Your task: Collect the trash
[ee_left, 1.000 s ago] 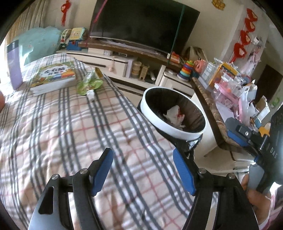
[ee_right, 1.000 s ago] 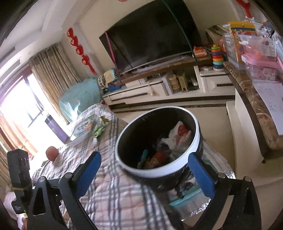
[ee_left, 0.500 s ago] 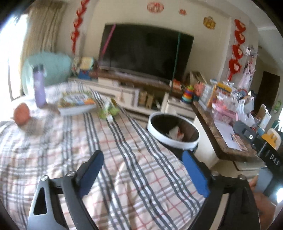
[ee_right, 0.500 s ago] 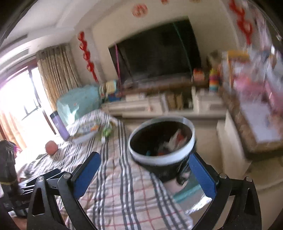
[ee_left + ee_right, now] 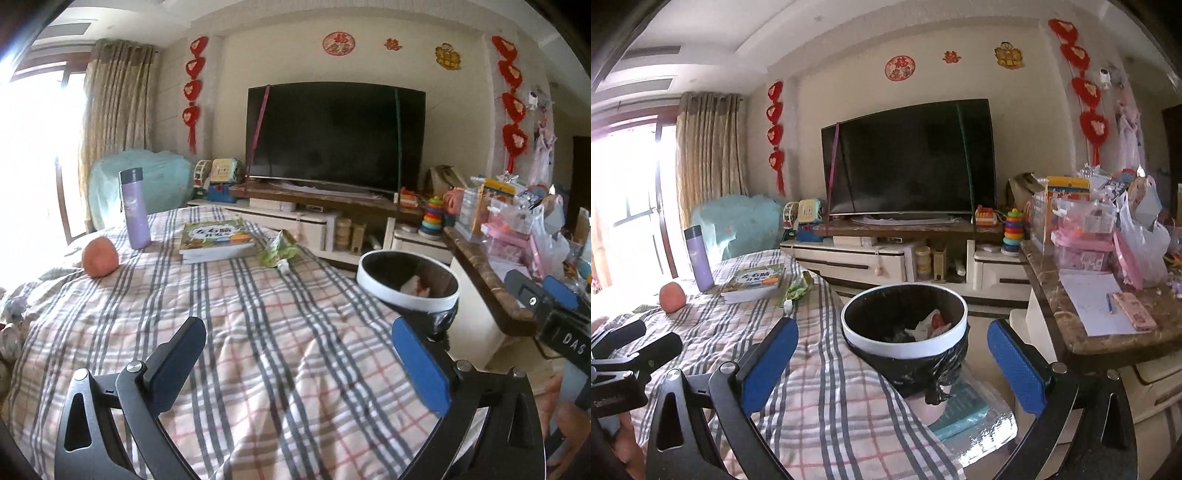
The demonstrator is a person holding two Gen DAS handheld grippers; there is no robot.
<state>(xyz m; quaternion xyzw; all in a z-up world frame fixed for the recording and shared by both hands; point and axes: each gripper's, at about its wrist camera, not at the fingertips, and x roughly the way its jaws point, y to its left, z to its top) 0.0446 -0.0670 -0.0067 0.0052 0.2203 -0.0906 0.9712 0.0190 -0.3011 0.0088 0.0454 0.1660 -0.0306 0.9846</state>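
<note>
Living room w/ a plaid blanket (image 5: 258, 332) spread over a wide surface, TV (image 5: 336, 133) on the far wall. Trash bin (image 5: 905, 325), white rim w/ black liner, sits just off the blanket's right edge; crumpled white-and-red wrapper (image 5: 932, 321) plus other scraps inside. Green snack wrapper (image 5: 279, 251) lies on the blanket at the far end, just right of a children's book (image 5: 216, 240), well apart from the bin. Further left: purple bottle (image 5: 133, 208) standing upright, orange-red round fruit (image 5: 99, 256) near it.

Left gripper (image 5: 295, 362) hovers over the blanket, jaws have just been opening and stand wide, nothing between the blue pads (image 5: 421, 369). Right gripper (image 5: 894, 365) also spread wide, bin seen between its fingers but further off, pads not touching it; nothing held. Its body shows at the right edge of the left view, a hand (image 5: 565, 417) under it.

Right of the bin: marble-top counter (image 5: 1108, 332) w/ paper sheet, pink phone, pink boxes, plastic bags. TV cabinet (image 5: 871, 258) behind, stacking-ring toy (image 5: 1012, 232) on it.
</note>
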